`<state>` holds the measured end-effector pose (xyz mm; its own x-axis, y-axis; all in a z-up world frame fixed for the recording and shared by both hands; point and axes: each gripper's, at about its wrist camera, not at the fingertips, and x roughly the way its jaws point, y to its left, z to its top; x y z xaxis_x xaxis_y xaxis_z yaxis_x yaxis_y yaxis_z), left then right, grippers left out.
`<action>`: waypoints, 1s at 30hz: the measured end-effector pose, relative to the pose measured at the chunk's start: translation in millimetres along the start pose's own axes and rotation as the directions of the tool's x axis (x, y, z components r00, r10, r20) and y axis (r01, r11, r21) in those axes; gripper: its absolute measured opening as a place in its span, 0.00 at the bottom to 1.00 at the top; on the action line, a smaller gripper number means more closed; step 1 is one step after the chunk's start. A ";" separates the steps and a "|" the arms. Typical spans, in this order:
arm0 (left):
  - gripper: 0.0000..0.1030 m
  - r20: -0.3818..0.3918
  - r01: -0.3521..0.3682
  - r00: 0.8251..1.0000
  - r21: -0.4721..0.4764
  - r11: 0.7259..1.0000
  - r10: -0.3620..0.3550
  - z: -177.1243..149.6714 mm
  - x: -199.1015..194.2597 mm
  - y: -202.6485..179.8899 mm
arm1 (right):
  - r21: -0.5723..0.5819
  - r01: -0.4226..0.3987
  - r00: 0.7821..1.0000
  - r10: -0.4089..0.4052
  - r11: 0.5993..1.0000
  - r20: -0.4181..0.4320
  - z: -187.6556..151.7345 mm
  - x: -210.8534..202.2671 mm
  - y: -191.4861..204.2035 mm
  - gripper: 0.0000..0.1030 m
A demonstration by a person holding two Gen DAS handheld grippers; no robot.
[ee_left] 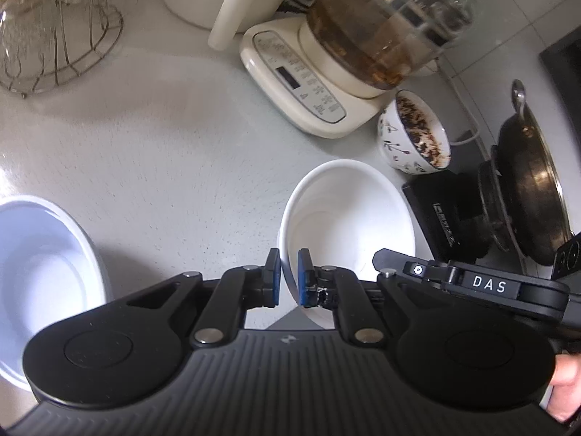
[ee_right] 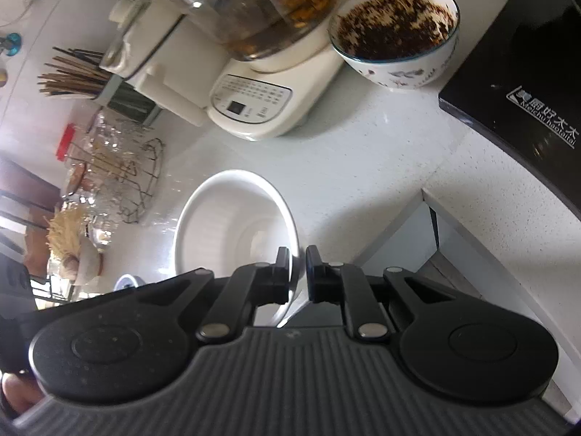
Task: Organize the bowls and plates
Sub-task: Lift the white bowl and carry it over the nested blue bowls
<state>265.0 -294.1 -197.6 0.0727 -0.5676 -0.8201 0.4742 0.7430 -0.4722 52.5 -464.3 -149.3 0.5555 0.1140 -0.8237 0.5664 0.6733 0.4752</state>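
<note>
A plain white bowl (ee_left: 348,214) is gripped by both grippers. My left gripper (ee_left: 289,278) is shut on its near rim, one blue pad inside and one outside. The right gripper's black body (ee_left: 472,283) reaches in from the right. In the right wrist view the same white bowl (ee_right: 232,225) is tilted, and my right gripper (ee_right: 298,272) is shut on its rim. A second white bowl (ee_left: 43,276) sits on the counter at the left. A patterned bowl (ee_left: 414,134) holding dark residue stands near the kettle base; it also shows in the right wrist view (ee_right: 395,32).
A cream kettle base with a glass pot (ee_left: 326,72) stands behind. A wire rack of glasses (ee_left: 54,29) is far left. A dark wok (ee_left: 530,189) sits on a black stove (ee_right: 526,83) at the right. Chopsticks (ee_right: 72,76) stand in a holder. The counter edge (ee_right: 472,225) drops off at right.
</note>
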 end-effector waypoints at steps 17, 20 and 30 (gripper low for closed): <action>0.11 0.079 0.031 0.996 -0.040 0.999 -0.028 0.9 -87.4 12.6 | -0.063 -0.082 0.996 0.084 0.995 0.020 -8.9 -32.7 53.3 0.11; 0.11 0.097 0.028 0.995 -0.030 0.999 -0.025 0.9 -101.0 16.0 | -0.073 -0.090 0.996 0.091 0.993 0.016 -11.9 -33.0 63.1 0.11; 0.11 0.146 0.042 0.989 -0.036 0.998 -0.036 -1.4 -136.3 39.2 | -0.104 -0.109 0.994 0.112 0.989 0.022 -22.0 -30.9 96.3 0.11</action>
<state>272.5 -187.2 -104.7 0.1827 -0.6396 -0.7467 0.4447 0.7311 -0.5174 76.5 -386.9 -85.0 0.6286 0.1722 -0.7584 0.4361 0.7293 0.5271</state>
